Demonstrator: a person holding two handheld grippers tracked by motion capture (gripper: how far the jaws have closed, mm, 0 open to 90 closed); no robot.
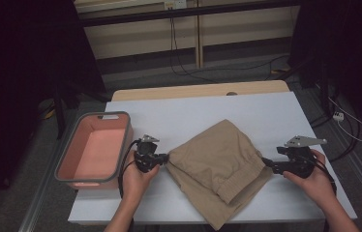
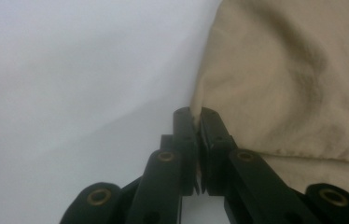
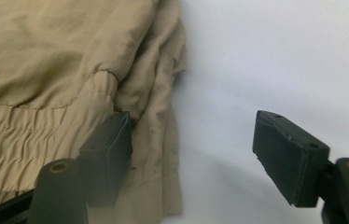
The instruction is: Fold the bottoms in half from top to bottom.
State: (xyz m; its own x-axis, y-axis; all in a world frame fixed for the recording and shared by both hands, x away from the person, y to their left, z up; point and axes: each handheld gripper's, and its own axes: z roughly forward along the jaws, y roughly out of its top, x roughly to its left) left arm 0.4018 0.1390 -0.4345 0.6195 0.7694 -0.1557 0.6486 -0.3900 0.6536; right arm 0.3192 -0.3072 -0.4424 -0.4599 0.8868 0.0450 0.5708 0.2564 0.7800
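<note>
Folded tan shorts (image 1: 218, 159) with an elastic waistband lie in the middle of the white table (image 1: 198, 111). My left gripper (image 1: 163, 157) is at the left corner of the shorts (image 2: 294, 74), and its jaws are shut on a pinch of the fabric edge (image 2: 196, 100). My right gripper (image 1: 267, 163) stands open at the right edge of the shorts (image 3: 60, 60). One of its fingers (image 3: 109, 149) rests on the cloth by the waistband, the other (image 3: 289, 156) over bare table.
A pink tub with a grey rim (image 1: 94, 147) stands at the table's left edge, close to my left hand. The far half of the table is bare white surface. Cables lie on the floor beyond the table.
</note>
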